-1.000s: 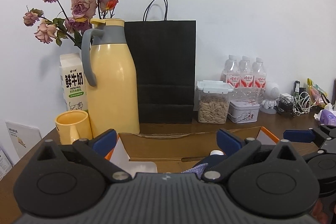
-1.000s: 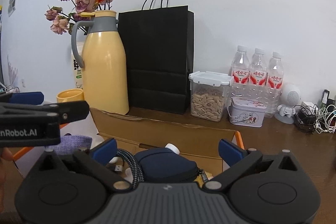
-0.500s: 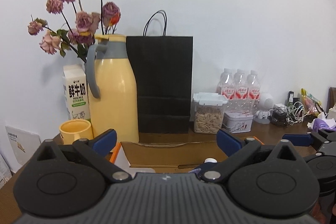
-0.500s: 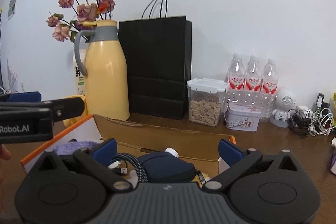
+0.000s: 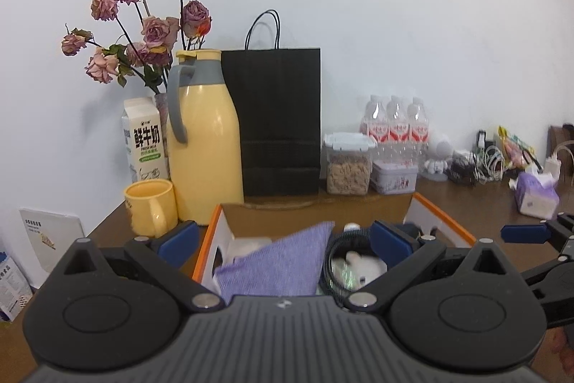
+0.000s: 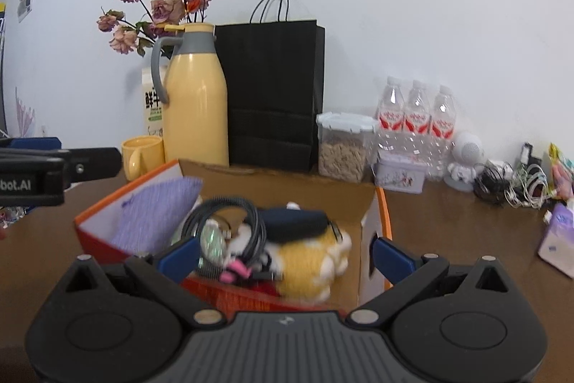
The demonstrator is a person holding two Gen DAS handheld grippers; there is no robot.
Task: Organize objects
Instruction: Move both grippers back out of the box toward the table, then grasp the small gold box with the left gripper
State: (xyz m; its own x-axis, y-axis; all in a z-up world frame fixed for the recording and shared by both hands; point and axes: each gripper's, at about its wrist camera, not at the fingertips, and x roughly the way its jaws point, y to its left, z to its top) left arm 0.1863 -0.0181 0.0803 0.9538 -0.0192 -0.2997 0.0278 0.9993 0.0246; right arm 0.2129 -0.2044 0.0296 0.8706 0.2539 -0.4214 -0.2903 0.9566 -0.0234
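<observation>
Up close, the left gripper [image 5: 283, 239] holds its blue-tipped fingers [image 5: 178, 238] spread wide apart with nothing between them, poised over the near edge of an open cardboard box [image 5: 445, 225] with orange trim. Likewise the right gripper [image 6: 285, 255] is spread wide and empty, just before the box's near wall. Inside the box, a purple cloth [image 6: 154, 210] lies at its left side. Right of the cloth sit a coiled black cable [image 6: 229, 214], a dark blue pouch [image 6: 294, 221] and a yellow plush toy [image 6: 305, 264]. Behind the box stand a yellow mug [image 5: 150, 205], a yellow thermos jug [image 5: 202, 139] and a black paper bag [image 5: 280, 121].
</observation>
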